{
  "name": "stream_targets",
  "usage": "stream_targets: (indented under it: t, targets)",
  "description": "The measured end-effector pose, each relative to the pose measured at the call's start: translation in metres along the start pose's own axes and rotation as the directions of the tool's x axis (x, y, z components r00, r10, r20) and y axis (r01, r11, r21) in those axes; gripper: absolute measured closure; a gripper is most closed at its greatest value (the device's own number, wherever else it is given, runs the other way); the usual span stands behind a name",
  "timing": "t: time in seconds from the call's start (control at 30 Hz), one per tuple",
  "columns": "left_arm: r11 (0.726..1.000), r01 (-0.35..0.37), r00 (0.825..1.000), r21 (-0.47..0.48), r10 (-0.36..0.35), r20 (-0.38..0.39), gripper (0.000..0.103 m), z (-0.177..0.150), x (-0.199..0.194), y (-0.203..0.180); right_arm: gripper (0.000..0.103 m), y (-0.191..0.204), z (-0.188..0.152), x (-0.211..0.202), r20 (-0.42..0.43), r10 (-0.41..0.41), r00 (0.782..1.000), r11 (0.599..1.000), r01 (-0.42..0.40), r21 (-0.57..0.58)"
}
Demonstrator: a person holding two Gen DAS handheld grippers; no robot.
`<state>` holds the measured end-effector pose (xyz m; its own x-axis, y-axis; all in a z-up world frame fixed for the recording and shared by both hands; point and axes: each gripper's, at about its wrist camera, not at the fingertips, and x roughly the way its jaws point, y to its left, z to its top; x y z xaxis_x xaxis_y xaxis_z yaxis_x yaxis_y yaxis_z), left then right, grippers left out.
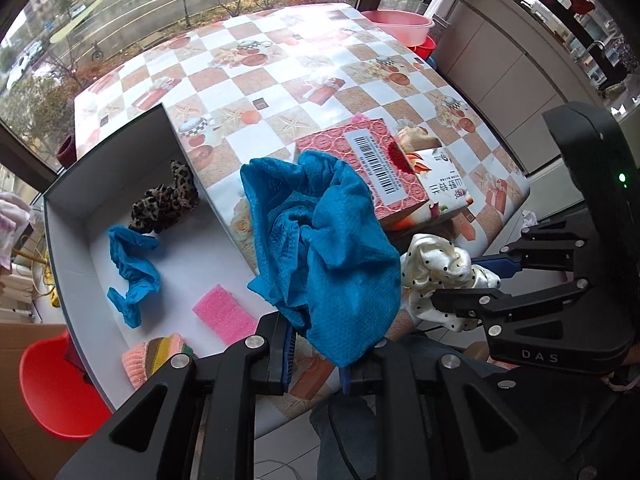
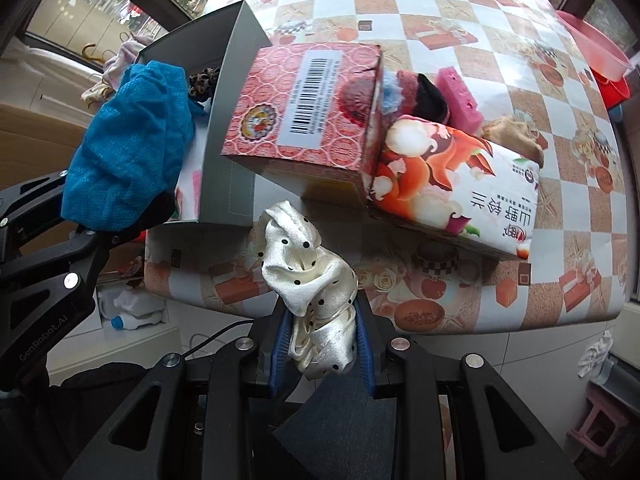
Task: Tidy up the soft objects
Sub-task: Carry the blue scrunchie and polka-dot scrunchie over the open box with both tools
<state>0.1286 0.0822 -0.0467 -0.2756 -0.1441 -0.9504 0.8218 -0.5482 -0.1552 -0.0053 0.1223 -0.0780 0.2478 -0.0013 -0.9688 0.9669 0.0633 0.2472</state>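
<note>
A table (image 1: 280, 76) under a checked, shiny cloth stood by a window, carrying a grey tray (image 1: 72, 216) and an open printed carton (image 2: 460, 192).

The blue waffle cloth (image 1: 324, 256) hung bunched from the left gripper (image 1: 316, 364), whose jaws were clamped tight on its lower fold, just off the table's near edge and beside the tray's right wall. The polka-dot scrunchie (image 2: 308, 276) sat pinched between the blue pads of the right gripper (image 2: 322, 352), also off the near edge, below the carton.

Inside the tray lay a leopard scrunchie (image 1: 164, 204), a crumpled blue glove (image 1: 132, 272), a pink sponge (image 1: 224, 314) and a striped knitted piece (image 1: 154, 356); more soft things filled the carton.

The step looked like carrying both pieces to a container. Done well, the cloth needed lifting so its loose bulk cleared the tray wall before release over bare floor, not on the glove. The scrunchie should wait for its turn, so the two grippers did not crowd each other.
</note>
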Motion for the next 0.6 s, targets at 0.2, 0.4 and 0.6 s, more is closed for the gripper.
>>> stream_targets:
  t: [0.2, 0.4, 0.6]
  targets:
    - [0.998, -0.014, 1.0, -0.069, 0.014, -0.001, 0.084, -0.008, 0.0, 0.023, 0.072, 0.018, 0.01, 0.001, -0.011, 0.002, 1.0, 0.998, -0.002, -0.055]
    - [0.992, -0.024, 1.0, -0.124, 0.024, 0.001, 0.084, -0.014, -0.001, 0.041, 0.072, 0.032, 0.021, 0.002, -0.02, -0.001, 1.0, 0.995, -0.001, -0.1]
    - [0.984, -0.034, 0.999, -0.177, 0.036, 0.007, 0.084, -0.018, -0.002, 0.059, 0.072, 0.049, 0.034, 0.001, -0.02, 0.0, 1.0, 0.99, -0.003, -0.144]
